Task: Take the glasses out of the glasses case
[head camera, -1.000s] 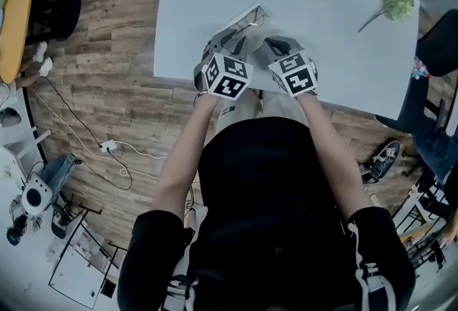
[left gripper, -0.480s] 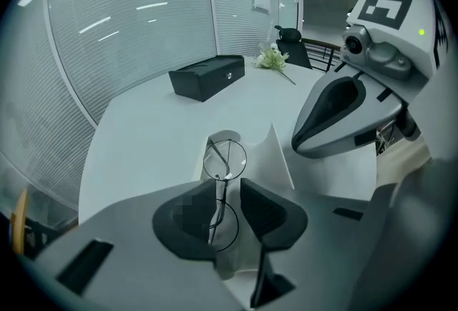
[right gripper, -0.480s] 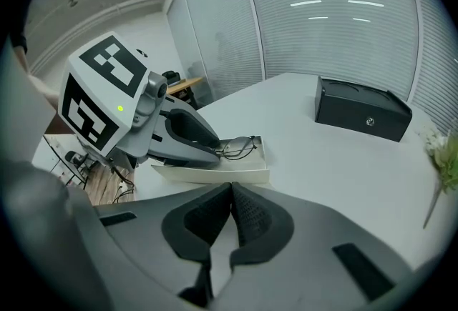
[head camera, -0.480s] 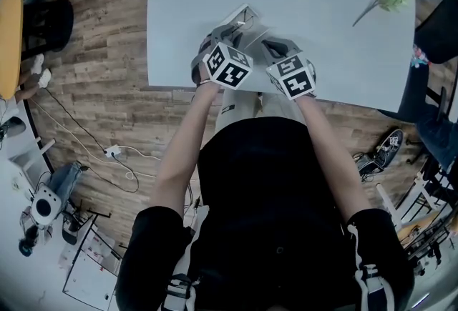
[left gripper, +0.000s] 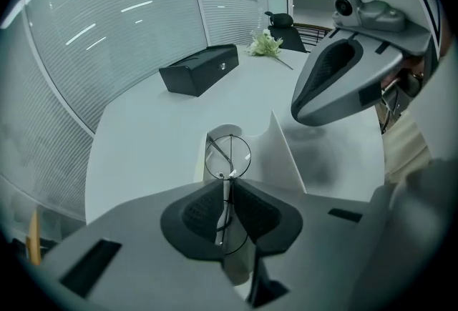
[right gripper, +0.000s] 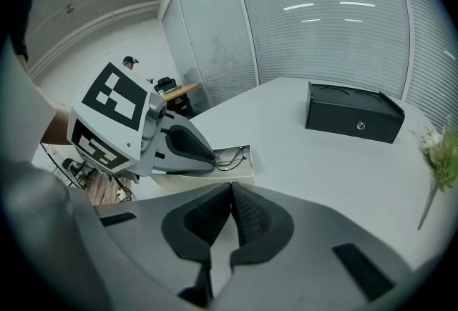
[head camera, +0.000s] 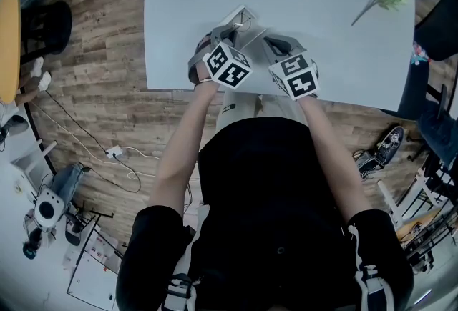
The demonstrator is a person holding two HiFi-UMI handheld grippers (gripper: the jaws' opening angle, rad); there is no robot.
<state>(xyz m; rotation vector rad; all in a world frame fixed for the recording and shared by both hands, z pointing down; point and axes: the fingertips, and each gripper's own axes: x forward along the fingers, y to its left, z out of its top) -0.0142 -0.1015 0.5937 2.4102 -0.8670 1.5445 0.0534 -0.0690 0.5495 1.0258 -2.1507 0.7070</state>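
Wire glasses (left gripper: pixel 227 158) between the closing left tongs (left gripper: pixel 227 186) (white case (left gripper: pixel 285 159) beneath)

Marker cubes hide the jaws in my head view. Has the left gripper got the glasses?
Observer: In the left gripper view, the left gripper is closing its jaws, with the thin frame of the glasses between the pads.
Operator: Out of the case?
Observer: Can't tell. One round lens shows against the inside of the open white case.
Operator: Right gripper?
Observer: The right gripper has its jaws together and nothing between them. The case lies ahead of it, untouched.
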